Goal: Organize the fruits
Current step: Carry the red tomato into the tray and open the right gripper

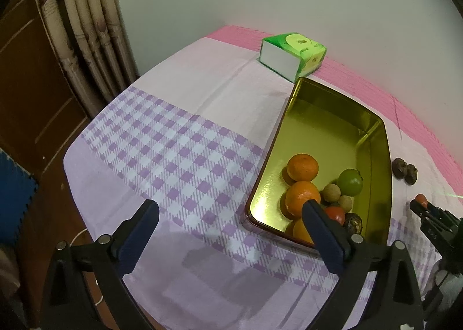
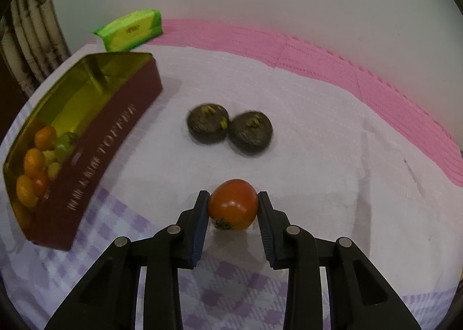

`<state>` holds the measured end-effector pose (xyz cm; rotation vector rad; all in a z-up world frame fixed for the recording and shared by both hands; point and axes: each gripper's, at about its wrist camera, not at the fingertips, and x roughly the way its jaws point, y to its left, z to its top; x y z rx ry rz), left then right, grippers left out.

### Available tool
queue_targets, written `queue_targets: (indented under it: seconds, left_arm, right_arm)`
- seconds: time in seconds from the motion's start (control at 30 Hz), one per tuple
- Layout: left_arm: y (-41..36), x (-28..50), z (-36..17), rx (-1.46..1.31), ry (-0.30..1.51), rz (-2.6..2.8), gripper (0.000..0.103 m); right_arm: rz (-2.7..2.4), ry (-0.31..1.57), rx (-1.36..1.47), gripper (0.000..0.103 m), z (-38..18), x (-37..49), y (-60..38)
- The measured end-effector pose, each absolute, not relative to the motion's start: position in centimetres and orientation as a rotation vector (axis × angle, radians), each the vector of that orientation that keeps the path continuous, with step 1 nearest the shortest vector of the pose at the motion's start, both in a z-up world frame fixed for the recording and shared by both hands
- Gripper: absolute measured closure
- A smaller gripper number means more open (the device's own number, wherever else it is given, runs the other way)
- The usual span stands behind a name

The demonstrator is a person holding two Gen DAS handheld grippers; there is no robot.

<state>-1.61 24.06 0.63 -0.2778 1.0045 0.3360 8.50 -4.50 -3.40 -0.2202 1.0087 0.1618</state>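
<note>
A gold-lined tin tray [image 1: 376,139] with dark red outer walls [image 2: 115,124] holds several fruits: oranges [image 1: 303,167], a green fruit [image 1: 350,182], small tan fruits, a red tomato and a dark one. My right gripper [image 2: 233,199] is shut on a small red tomato [image 2: 233,204], just above the cloth, right of the tray; it also shows in the left wrist view [image 1: 421,199]. Two dark brown fruits [image 2: 228,127] lie on the cloth beyond it. My left gripper [image 1: 230,208] is open and empty, over the cloth by the tray's near left corner.
A green tissue pack [image 1: 292,52] lies behind the tray's far end. The table has a lilac checked cloth [image 1: 173,141] over a pink mat [image 2: 318,46]. A curtain [image 1: 86,26] and a wooden door stand to the left; the wall is behind.
</note>
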Motion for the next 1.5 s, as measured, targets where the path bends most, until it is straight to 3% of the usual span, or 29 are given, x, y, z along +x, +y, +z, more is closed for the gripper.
queue_targets:
  seconds: [0.4, 0.7, 1.5]
  left_arm:
    - [25.2, -1.8, 0.3, -0.348, 1.015, 0.367, 0.004]
    - [26.0, -2.0, 0.3, -0.367, 1.013, 0.401, 0.004]
    - [25.8, -1.8, 0.1, -0.358, 1.027, 0.392, 0.004]
  right_arm:
    - [0.383, 0.944, -0.239, 0.069, 0.4, 7.3, 3.5]
    - [0.510, 0.970, -0.307, 0.069, -0.7, 6.1, 9.0]
    - [0.533, 1.029, -0.331, 0.068, -3.0, 6.0, 10.2]
